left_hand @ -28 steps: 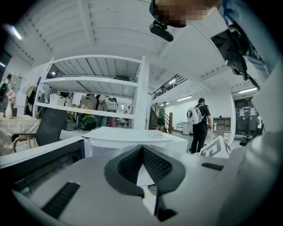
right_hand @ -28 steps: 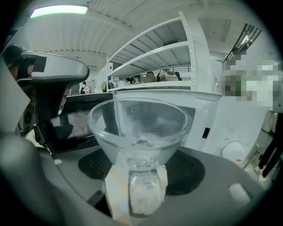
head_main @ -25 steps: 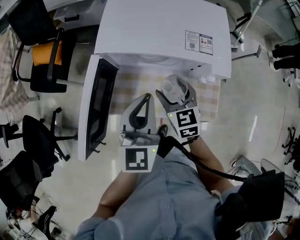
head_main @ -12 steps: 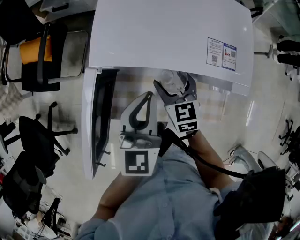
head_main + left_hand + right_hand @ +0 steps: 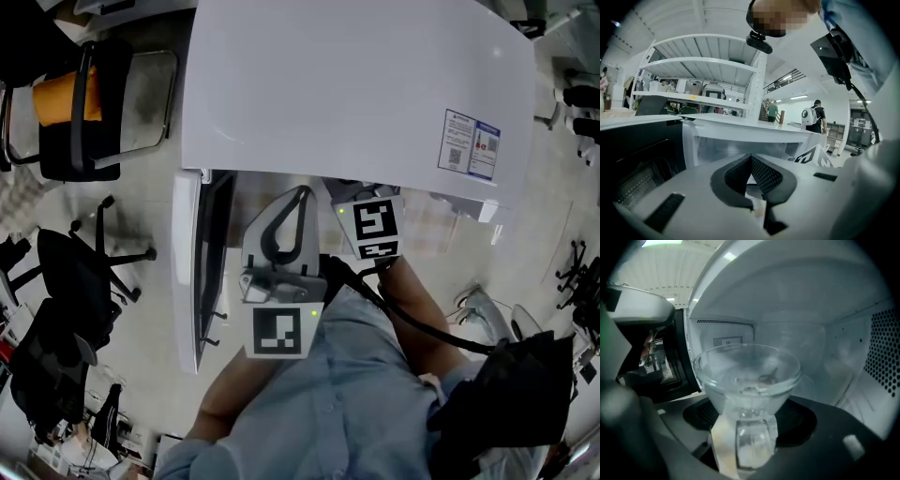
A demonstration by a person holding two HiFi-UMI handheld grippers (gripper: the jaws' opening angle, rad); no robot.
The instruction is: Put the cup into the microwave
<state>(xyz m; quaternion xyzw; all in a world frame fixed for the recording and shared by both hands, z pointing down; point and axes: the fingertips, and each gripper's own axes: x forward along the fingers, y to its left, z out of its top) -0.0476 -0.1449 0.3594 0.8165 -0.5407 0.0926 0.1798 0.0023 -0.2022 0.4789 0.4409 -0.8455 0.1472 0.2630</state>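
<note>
A clear glass cup (image 5: 747, 376) sits between the jaws of my right gripper (image 5: 750, 416), which is shut on its lower body. In the right gripper view the cup hangs inside the white microwave cavity (image 5: 834, 357). From the head view only the right gripper's marker cube (image 5: 376, 228) shows; its jaws and the cup are hidden under the microwave (image 5: 347, 94) top. The microwave door (image 5: 202, 272) stands open at the left. My left gripper (image 5: 302, 190) is shut and empty, its tips (image 5: 750, 157) meeting just in front of the cavity opening.
Black office chairs (image 5: 75, 281) stand left of the microwave, one with an orange cushion (image 5: 61, 98). White shelving (image 5: 703, 65) and distant people (image 5: 810, 115) show in the left gripper view. A dark bag (image 5: 506, 394) lies at the lower right.
Both grippers have moved forward and down toward the microwave. The cup and the right jaws have passed under the microwave's top and out of the head view.
</note>
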